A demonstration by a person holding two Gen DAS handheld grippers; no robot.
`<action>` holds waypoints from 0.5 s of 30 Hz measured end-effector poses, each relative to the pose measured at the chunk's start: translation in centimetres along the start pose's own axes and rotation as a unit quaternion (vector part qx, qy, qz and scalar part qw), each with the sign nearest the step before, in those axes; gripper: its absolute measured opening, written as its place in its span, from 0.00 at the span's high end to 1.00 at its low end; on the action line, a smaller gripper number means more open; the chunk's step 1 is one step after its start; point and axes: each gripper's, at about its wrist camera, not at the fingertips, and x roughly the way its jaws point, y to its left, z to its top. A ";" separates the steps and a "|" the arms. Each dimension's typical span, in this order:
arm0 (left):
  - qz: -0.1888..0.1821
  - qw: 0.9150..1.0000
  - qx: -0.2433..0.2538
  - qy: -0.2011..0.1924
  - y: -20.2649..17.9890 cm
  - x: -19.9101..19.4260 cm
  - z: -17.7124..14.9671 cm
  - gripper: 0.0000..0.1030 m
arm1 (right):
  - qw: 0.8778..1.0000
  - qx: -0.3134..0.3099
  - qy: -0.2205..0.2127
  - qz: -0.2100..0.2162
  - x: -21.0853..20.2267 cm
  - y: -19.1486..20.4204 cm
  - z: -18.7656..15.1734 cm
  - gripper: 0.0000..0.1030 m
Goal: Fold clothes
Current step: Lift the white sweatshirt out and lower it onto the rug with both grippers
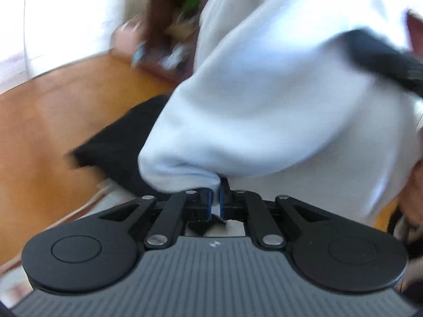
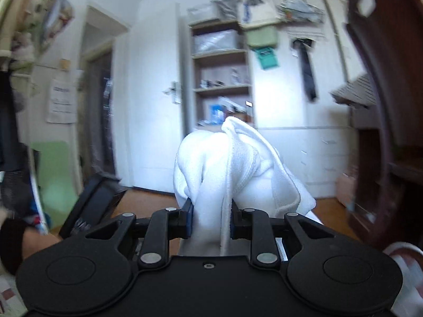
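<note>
**A:** Up front in the left wrist view, the left gripper (image 1: 216, 198) is clenched on a thin edge of the white garment (image 1: 277, 100). Blue pads nearly meet, just the fabric between them.

**B:** Where does the cloth go from there?

**A:** It balloons up and to the right, fills most of the frame, lifted off the surface. Below and left of it a black cloth (image 1: 116, 148) lies on the orange-brown wooden surface (image 1: 53, 121). White fabric overlaps its right part. Heavy blur all over.

**B:** Anything else there?

**A:** Dark furry-looking thing (image 1: 383, 58) at the right edge, against the white garment; can't tell what it is. Brown furniture (image 1: 169, 13) with clutter at the top, too blurred to name.

**B:** Right wrist view?

**A:** Right gripper (image 2: 211, 219) is grasping a thick bunch of the white garment (image 2: 232, 169). Jaws are held apart by the bulk, fabric pressed against both pads. The bunch stands up past the fingertips, a hemmed edge draped over its right side.

**B:** Background?

**A:** Camera points at the room: open shelf unit (image 2: 222, 76), white wardrobe (image 2: 298, 84) with a dark tie (image 2: 308, 71) hanging on it, white door (image 2: 156, 92) with a handle. Dark wooden chair back (image 2: 380, 60) on the right.
</note>
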 end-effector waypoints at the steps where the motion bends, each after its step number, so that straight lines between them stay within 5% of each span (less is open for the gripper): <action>1: 0.016 1.000 -0.004 0.015 0.8 -1.6 0.4 0.95 | 1.000 -0.003 -0.003 0.018 0.7 1.0 0.6 0.73; 7: 0.144 0.988 -0.006 0.047 2.1 -11.6 -0.6 0.95 | 0.992 0.009 -0.011 0.125 4.9 6.4 2.3 0.73; 11: 0.204 0.979 -0.002 0.029 2.8 -16.9 -1.8 0.95 | 0.986 0.022 -0.015 0.165 7.2 10.2 3.4 0.73; 15: 0.217 0.975 -0.041 -0.018 5.6 -20.4 -4.2 0.95 | 0.983 0.027 -0.004 0.184 9.5 13.4 4.0 0.73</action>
